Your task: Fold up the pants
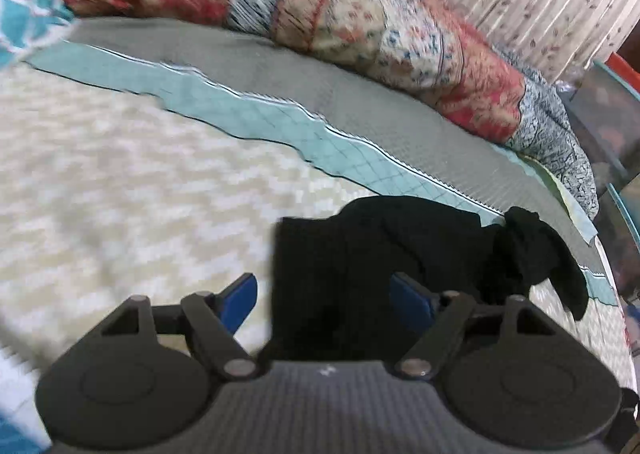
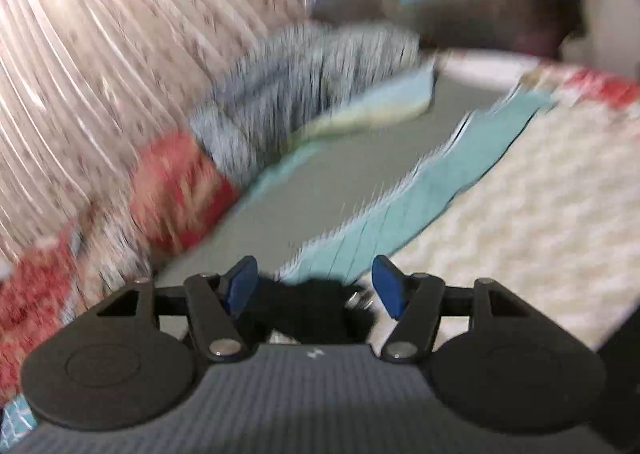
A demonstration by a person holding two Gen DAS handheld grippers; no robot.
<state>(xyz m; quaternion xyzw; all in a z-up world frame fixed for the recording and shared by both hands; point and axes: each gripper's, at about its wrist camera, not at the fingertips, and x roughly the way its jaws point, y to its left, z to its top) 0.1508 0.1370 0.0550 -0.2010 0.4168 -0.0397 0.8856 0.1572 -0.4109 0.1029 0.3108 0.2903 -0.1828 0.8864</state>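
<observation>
1. The cream bedspread (image 1: 120, 174) lies bare and flat to the left of the black pants (image 1: 360, 262), open for passage.
2. A rolled floral quilt (image 1: 360, 22) blocks the bed's far side.
3. The pleated curtain (image 2: 80, 54) closes off the space behind the quilt.

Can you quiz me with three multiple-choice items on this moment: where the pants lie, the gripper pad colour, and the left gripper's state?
1. Where do the black pants lie?
A. On the cream bedcover
B. On the floor
C. On a chair

2. What colour are the gripper pads?
A. Red
B. Blue
C. White

3. How is the left gripper?
A. Shut on the pants
B. Shut on nothing
C. Open

Answers:
1 A, the pants rest on the cream bedcover, close to its teal band.
2 B, both grippers show blue pads.
3 C, its pads stand well apart, neither pressing the cloth.
</observation>
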